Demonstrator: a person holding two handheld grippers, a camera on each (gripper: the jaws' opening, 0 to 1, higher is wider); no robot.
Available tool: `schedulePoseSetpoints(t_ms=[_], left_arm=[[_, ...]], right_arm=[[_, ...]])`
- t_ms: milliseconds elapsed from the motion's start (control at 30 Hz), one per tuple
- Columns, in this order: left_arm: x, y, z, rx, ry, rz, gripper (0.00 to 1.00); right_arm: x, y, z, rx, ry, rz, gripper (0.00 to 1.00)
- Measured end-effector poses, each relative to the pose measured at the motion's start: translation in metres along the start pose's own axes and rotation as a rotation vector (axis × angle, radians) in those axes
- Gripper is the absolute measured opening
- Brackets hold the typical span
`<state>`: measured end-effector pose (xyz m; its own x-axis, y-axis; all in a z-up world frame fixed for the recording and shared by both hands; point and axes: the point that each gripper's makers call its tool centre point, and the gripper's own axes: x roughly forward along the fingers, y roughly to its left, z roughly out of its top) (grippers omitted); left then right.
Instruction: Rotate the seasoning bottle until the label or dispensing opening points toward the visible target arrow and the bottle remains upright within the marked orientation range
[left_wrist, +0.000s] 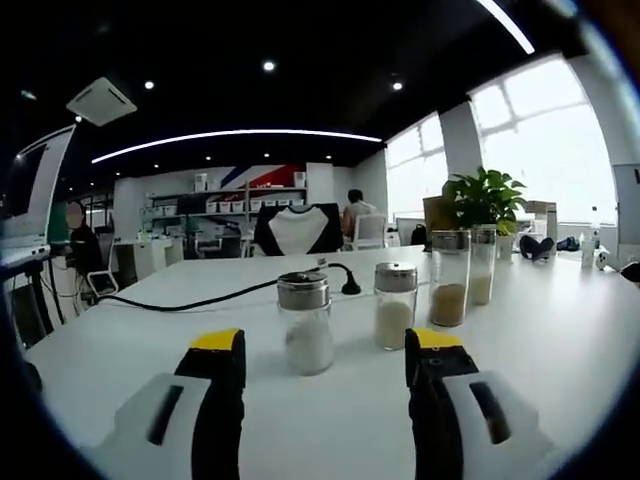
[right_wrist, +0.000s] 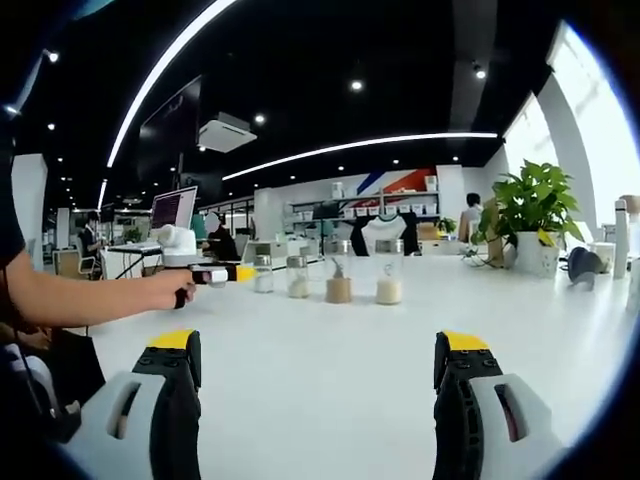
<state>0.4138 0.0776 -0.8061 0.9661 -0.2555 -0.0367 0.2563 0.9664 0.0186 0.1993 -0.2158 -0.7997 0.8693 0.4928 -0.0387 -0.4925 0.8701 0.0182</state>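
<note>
While left tool (left_wrist: 325, 352) stood open just short of the nearest seasoning bottle (left_wrist: 305, 324) mid-worktop (left_wrist: 560, 330), right gripper view showed left tool (right_wrist: 235, 273) & hand (right_wrist: 172, 289) beside the bottle row; right tool (right_wrist: 318, 360) open, holding nothing.

Open office: daylight is pouring through big windows (left_wrist: 545, 140), curved ceiling light strip (left_wrist: 235, 135) is glowing, shelving (left_wrist: 235, 205) is lining the back wall, white table (left_wrist: 560, 330) is spanning foreground.

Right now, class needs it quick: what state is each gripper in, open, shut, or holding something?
Left gripper: open, holding nothing; the seasoning bottles stand ahead of it.
Right gripper: open, holding nothing above the white table.
</note>
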Motion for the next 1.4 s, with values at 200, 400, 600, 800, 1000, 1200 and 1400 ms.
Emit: schedulePoseSetpoints(t_ms=[200,400,600,800,1000,1200,1400], left_arm=[[0.012,0.007,-0.005,-0.001,0.001,0.027,0.59],[0.029,0.007,-0.005,0.076,0.017,0.017,0.55],[0.042,0.007,-0.012,0.104,0.062,0.013,0.54],[0.049,0.012,-0.013,0.092,0.068,0.02,0.5],[0.054,0.016,-0.003,0.049,0.013,0.02,0.4],[0.057,0.016,-0.004,0.04,0.014,0.02,0.36],[0.061,0.017,-0.001,0.014,-0.006,0.013,0.35]], right_arm=[[-0.001,0.003,-0.001,0.0,0.0,0.005,0.99],[-0.002,0.003,-0.002,0.004,0.004,0.005,0.99],[-0.002,0.004,-0.001,0.005,0.0,0.005,0.99],[-0.002,0.005,-0.005,0.007,0.012,0.007,0.99],[-0.002,0.006,-0.004,0.008,0.011,0.008,0.99],[-0.002,0.006,-0.004,0.01,0.01,0.008,0.99],[-0.001,0.008,-0.005,0.008,0.019,0.017,0.98]])
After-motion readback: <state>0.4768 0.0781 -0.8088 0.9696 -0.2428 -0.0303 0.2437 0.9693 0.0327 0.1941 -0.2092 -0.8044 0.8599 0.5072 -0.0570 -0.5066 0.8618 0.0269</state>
